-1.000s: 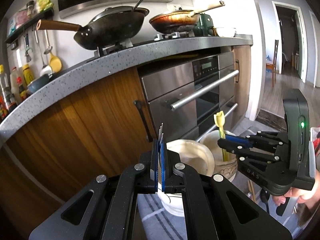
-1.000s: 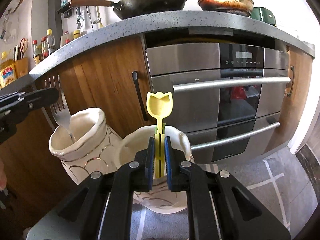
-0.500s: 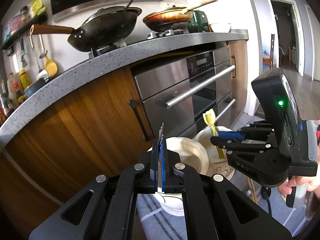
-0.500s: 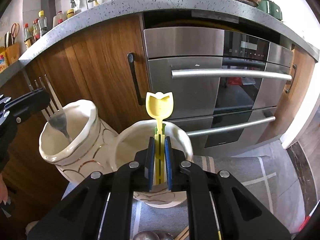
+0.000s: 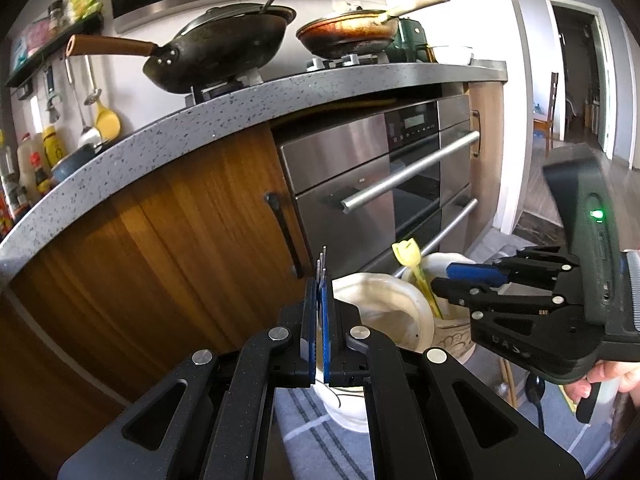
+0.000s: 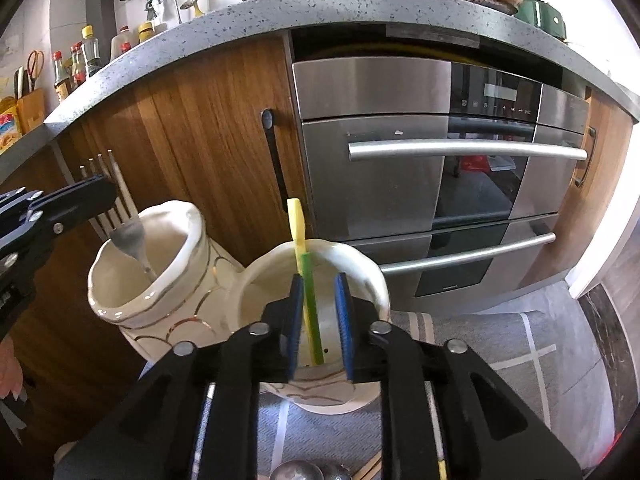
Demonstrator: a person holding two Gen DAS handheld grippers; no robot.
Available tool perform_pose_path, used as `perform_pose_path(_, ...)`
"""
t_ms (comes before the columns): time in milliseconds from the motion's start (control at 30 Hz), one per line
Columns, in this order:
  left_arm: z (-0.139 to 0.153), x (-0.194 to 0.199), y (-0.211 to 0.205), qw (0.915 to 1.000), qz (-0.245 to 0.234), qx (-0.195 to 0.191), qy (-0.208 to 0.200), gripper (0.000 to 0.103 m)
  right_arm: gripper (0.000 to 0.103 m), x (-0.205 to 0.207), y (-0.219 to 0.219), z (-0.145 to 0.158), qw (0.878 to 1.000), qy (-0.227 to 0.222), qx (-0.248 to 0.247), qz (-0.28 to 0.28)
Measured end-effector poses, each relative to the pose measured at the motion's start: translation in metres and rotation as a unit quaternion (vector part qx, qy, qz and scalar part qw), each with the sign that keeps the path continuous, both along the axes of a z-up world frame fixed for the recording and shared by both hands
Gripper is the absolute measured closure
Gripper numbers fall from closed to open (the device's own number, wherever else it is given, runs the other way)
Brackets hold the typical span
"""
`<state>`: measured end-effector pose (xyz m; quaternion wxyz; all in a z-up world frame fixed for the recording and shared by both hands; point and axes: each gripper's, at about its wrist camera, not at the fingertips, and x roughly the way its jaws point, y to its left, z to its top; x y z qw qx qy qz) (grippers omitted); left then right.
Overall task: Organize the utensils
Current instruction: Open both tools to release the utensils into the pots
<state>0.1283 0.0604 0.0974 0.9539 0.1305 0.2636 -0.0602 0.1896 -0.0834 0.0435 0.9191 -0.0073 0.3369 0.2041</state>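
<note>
The right tool is opening its two blue pads, and the yellow and green spoon is standing between them, leaning on one pad but not squeezed any more. I think the person is letting go of it so it drops into the right pot, because this is where the spoon is going to live. The spoon's bottom end is already down inside the pot and its flat yellow top is sticking up over the rim.

The left tool is closed tight on a fork. The fork's handle is pointing down into the left pot and its prongs are poking up. The tool is holding it near the prongs, so the handle can go in first. The fork is not let go yet.

Both pots are standing side by side, touching, on a grey striped mat on the floor, in front of a wooden cupboard door and a shiny steel oven. The pots are creamy white and glossy, with wavy rims and thin gold lines curling around them. They look hard and easy to break. The fork is thin, silvery metal. The spoon looks like light plastic, with a top shaped like a little tulip. More utensils are lying on the mat near the right tool, waiting their turn, I guess.
</note>
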Motion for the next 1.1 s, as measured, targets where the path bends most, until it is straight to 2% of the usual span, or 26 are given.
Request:
perform_pose_path(67, 0.0, 0.001, 0.001, 1.0, 0.003, 0.0, 0.001, 0.1, 0.073, -0.004, -0.001, 0.001, 1.0, -0.001, 0.005, 0.0)
perform_pose_path(233, 0.0, 0.002, 0.005, 0.9999, 0.01, -0.006, 0.006, 0.1, 0.066, -0.02, -0.012, 0.006, 1.0, -0.012, 0.028, 0.002)
perform_pose_path(333, -0.002, 0.003, 0.008, 0.9998, 0.016, -0.003, 0.008, 0.1, 0.054, -0.037, -0.022, 0.01, 0.999, -0.023, 0.035, 0.0)
perform_pose_path(533, -0.003, 0.004, 0.014, 0.9995, 0.023, -0.016, 0.016, 0.096, 0.051, -0.06, -0.042, 0.013, 0.998, -0.027, 0.048, -0.008)
perform_pose_path(667, -0.006, 0.003, 0.013, 0.9994, 0.029, -0.009, 0.019, 0.096, 0.045, -0.074, -0.057, 0.013, 0.998, -0.025, 0.051, -0.018)
perform_pose_path(800, -0.001, -0.003, 0.016, 0.9992, 0.035, -0.017, 0.011, 0.075, 0.039, -0.083, -0.071, 0.014, 0.998, -0.027, 0.05, -0.032)
perform_pose_path(867, 0.003, -0.01, 0.018, 0.999, 0.037, -0.023, 0.005, 0.069, 0.034, -0.087, -0.078, 0.014, 0.998, -0.028, 0.047, -0.041)
perform_pose_path(933, 0.008, -0.018, 0.02, 0.9987, 0.039, -0.032, -0.002, 0.052, 0.029, -0.091, -0.086, 0.015, 0.997, -0.028, 0.044, -0.05)
perform_pose_path(1033, 0.015, -0.038, 0.023, 0.9979, 0.039, -0.049, -0.016, 0.035, 0.019, -0.099, -0.097, 0.017, 0.997, -0.032, 0.044, -0.059)
perform_pose_path(1100, 0.016, -0.05, 0.024, 0.9972, 0.039, -0.061, -0.019, 0.028, 0.008, -0.106, -0.105, 0.02, 0.996, -0.039, 0.042, -0.066)
